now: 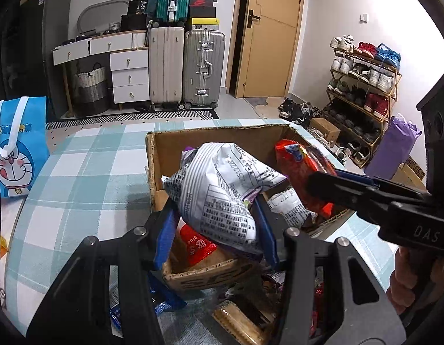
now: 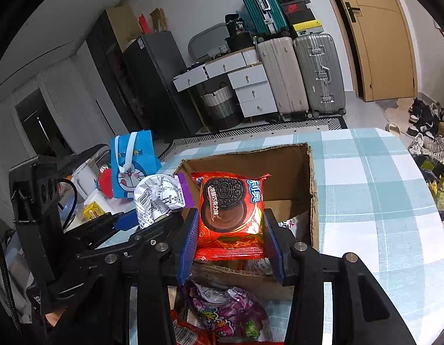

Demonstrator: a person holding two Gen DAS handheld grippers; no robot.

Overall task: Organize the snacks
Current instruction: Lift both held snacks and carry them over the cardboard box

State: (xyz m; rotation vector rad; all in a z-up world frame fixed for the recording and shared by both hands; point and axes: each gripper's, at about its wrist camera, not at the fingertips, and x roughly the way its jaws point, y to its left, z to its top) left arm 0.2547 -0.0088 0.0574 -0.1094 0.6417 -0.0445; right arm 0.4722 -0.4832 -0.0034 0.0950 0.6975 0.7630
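Cardboard box (image 2: pixel 311 184) open-topped on checked worktop (image 2: pixel 380 189), several snack packs inside. Left claw (image 1: pixel 219 227) clenched on white-and-purple snack bag (image 1: pixel 219 189), printed back side up, held over near half of box. Right claw (image 2: pixel 230 238) clenched on red Oreo pack (image 2: pixel 232 215), upright, over near edge of box. Both packs side by side, just apart. Small red packet (image 1: pixel 197 244) low in box under white bag. More snacks (image 2: pixel 227 313) loose on worktop in front of box; labels blurred, possibly candy. Blue Doraemon bag (image 1: pixel 16 146) standing at left of worktop.
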